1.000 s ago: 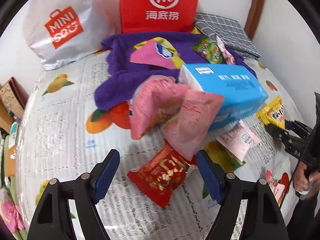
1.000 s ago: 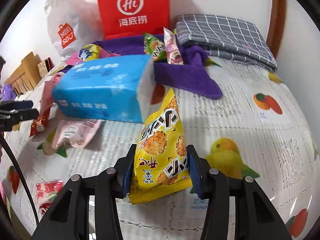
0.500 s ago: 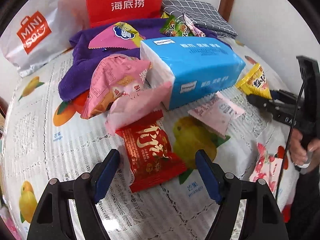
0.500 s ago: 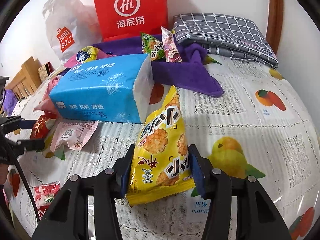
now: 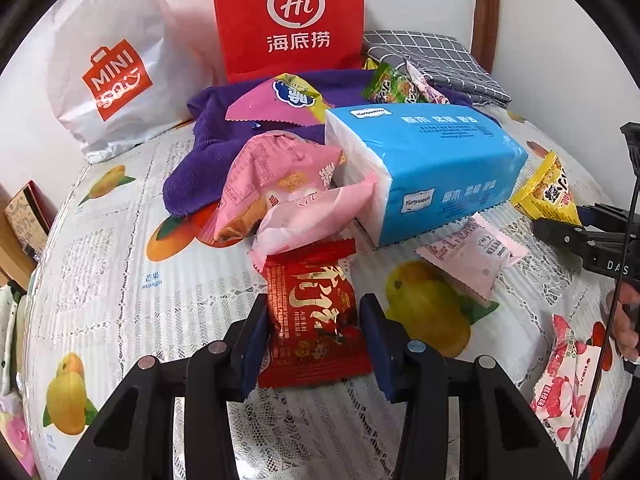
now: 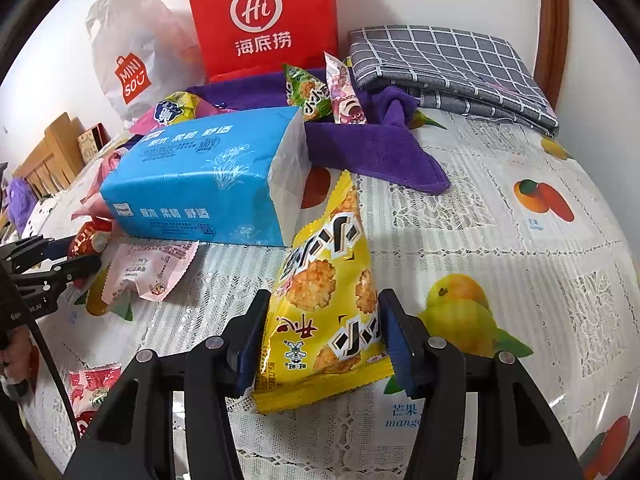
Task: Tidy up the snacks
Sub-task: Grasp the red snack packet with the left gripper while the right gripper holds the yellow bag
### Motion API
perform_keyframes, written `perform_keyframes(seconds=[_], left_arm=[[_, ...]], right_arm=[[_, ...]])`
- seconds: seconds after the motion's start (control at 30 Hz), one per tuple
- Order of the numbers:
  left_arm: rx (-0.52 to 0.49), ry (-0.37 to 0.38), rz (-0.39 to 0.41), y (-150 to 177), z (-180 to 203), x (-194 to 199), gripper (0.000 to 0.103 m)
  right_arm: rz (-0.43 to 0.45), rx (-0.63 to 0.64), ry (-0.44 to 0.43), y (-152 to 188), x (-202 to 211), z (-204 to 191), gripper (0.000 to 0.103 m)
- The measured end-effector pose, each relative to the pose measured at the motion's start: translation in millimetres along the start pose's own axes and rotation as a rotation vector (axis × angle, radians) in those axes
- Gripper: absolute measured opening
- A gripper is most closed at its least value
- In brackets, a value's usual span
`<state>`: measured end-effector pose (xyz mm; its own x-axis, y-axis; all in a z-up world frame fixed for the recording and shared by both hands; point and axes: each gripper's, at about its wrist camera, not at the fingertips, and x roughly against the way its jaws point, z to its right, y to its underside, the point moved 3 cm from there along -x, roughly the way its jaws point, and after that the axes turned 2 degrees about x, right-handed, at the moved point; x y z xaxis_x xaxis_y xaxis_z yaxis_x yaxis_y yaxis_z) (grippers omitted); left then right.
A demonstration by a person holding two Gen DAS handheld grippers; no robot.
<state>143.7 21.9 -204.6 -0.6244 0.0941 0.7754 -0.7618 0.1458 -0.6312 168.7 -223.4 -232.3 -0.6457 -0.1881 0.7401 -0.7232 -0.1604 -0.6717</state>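
Note:
My left gripper [image 5: 316, 340] has closed on a red snack packet [image 5: 314, 320] that lies on the fruit-print tablecloth [image 5: 120, 264]; both pads touch its sides. My right gripper [image 6: 320, 344] is shut on a yellow rice-cracker packet [image 6: 324, 300], also seen in the left wrist view [image 5: 546, 190]. Pink packets [image 5: 280, 184] lean against a blue tissue pack [image 5: 432, 168]. A flat pink packet [image 5: 472, 256] lies in front of the pack.
A red Hi paper bag [image 5: 288, 16] and a white Miniso bag [image 5: 112, 64] stand against the wall. A purple towel [image 6: 372, 148] holds more packets [image 6: 320, 92]. A grey checked cloth [image 6: 448, 68] lies at back right. A strawberry-print packet [image 5: 568, 380] lies near the right edge.
My left gripper has moved forward over the red packet and closed its jaws onto it. My right gripper still holds the yellow packet, barely moved.

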Motion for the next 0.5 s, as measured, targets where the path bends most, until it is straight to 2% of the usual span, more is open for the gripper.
perform_keyframes(seconds=[0.13, 0.5], left_arm=[[0.006, 0.006, -0.001, -1.5, -0.9, -0.5, 0.043], [0.033, 0.034, -0.004, -1.6, -3.9, -2.0, 0.044]], right_arm=[[-0.008, 0.027, 0.032, 0.1, -0.9, -4.0, 0.056], [-0.016, 0.036, 0.036, -1.4, -1.5, -4.4, 0.056]])
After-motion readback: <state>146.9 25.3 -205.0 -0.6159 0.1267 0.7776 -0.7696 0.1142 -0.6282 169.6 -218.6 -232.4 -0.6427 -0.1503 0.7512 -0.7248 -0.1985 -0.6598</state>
